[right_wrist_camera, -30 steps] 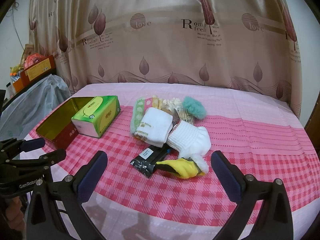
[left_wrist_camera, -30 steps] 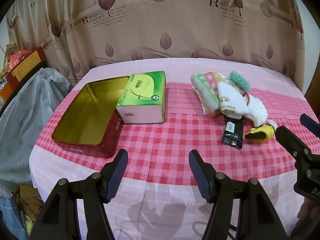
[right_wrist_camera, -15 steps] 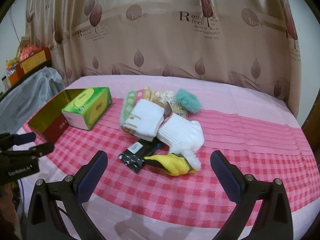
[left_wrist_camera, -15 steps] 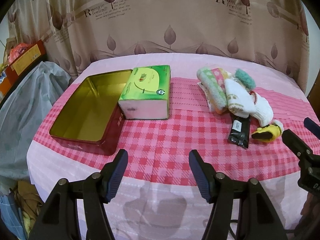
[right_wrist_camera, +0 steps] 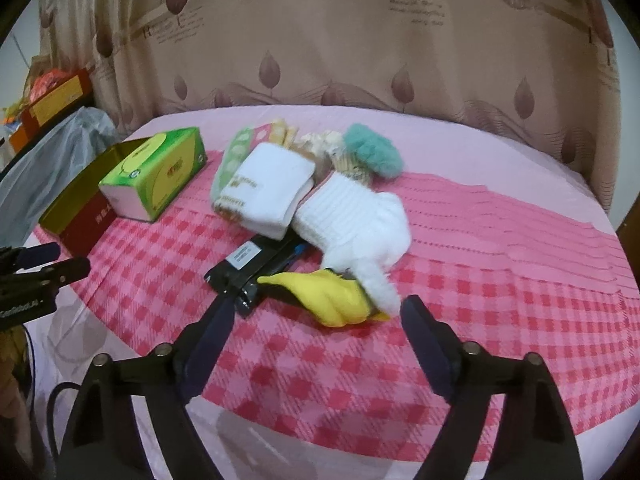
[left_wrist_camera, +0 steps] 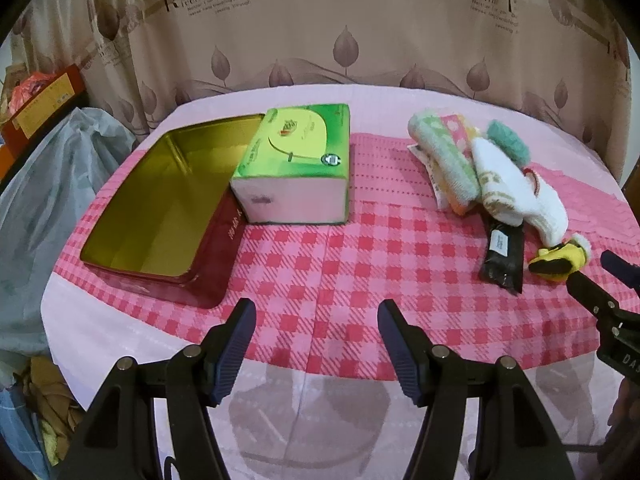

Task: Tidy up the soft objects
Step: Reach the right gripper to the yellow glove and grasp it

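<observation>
Both our grippers have sunk toward the checked pink tablecloth (left_wrist_camera: 320, 264); the right gripper (right_wrist_camera: 316, 312) is closing, pads flanking the yellow soft toy (right_wrist_camera: 328, 292) at the near edge without touching. Our left gripper (left_wrist_camera: 312, 320) gapes empty over the gold-lined red tin (left_wrist_camera: 160, 208), glossy green tissue box (left_wrist_camera: 296, 168), ribbed white socks (right_wrist_camera: 348, 216); the curtain (left_wrist_camera: 320, 40) reads "Romantic feeling".

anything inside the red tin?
The red tin shows a bare gold floor and walls, nothing inside. The green tissue box overlaps its far right corner, so that part is hidden.
</observation>
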Demonstrator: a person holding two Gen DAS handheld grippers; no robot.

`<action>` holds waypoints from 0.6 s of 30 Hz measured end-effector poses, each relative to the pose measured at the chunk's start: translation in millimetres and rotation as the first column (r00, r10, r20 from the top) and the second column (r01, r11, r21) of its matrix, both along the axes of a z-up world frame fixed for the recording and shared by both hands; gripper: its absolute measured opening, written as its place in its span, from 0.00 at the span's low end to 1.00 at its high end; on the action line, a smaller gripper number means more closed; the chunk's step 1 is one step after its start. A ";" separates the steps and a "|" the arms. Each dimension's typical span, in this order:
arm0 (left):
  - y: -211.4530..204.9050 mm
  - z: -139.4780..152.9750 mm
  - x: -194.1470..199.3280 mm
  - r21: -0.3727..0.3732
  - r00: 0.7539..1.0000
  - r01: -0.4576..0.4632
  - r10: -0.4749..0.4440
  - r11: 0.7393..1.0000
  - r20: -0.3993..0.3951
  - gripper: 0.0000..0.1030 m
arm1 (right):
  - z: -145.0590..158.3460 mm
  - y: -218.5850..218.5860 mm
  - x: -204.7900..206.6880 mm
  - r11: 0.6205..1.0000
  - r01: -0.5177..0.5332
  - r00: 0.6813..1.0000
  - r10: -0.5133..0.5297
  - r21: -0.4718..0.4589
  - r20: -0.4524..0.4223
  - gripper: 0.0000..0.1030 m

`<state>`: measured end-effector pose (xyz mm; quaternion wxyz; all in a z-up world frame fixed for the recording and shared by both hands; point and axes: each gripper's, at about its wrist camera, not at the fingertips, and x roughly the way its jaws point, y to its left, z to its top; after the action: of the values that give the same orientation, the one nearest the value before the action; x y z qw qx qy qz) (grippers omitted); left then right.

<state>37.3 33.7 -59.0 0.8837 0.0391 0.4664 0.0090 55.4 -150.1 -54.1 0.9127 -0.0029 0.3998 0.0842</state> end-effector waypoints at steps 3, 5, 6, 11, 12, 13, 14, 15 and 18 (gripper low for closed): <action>0.0 -7.3 5.6 0.001 1.000 0.002 -0.002 1.000 -0.017 0.63 | -5.7 -2.8 2.8 1.000 -0.001 1.000 0.001 0.027 -0.019 0.78; -1.2 -11.4 8.7 0.003 1.000 0.006 -0.006 1.000 -0.023 0.63 | -9.5 -4.9 6.1 0.999 0.008 0.999 -0.007 0.050 -0.031 0.80; -2.1 -13.2 10.1 0.004 1.000 0.009 -0.009 1.000 -0.025 0.63 | -11.8 -5.2 8.2 0.998 0.015 0.999 -0.013 0.060 -0.039 0.80; -6.0 -23.1 16.9 0.010 0.999 0.026 -0.026 1.000 -0.039 0.63 | -21.0 -7.5 17.5 0.993 0.044 0.996 -0.034 0.112 -0.087 0.86; -6.6 -24.3 17.9 0.011 0.999 0.027 -0.027 1.000 -0.040 0.63 | -22.6 -6.9 20.0 0.992 0.053 0.995 -0.042 0.113 -0.095 0.86; -7.5 -25.2 18.4 0.012 0.999 0.029 -0.029 0.999 -0.043 0.63 | -23.5 -7.0 21.5 0.992 0.058 0.994 -0.047 0.111 -0.098 0.87; -8.0 -26.8 19.3 0.011 0.998 0.033 -0.032 0.999 -0.046 0.63 | -25.6 -5.8 24.8 0.992 0.060 0.993 -0.048 0.114 -0.107 0.88; -8.3 -28.4 20.6 0.009 0.998 0.035 -0.035 0.999 -0.050 0.63 | -27.2 -5.0 27.3 0.991 0.063 0.992 -0.049 0.118 -0.114 0.89; -9.3 -31.2 22.6 0.011 0.998 0.037 -0.036 0.999 -0.052 0.63 | -30.9 -3.3 34.7 0.987 0.084 0.989 -0.066 0.139 -0.134 0.89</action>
<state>59.9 24.4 -90.2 0.8711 0.0534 0.4881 -0.0053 90.1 -153.4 -85.0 0.8852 0.0835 0.4508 0.0784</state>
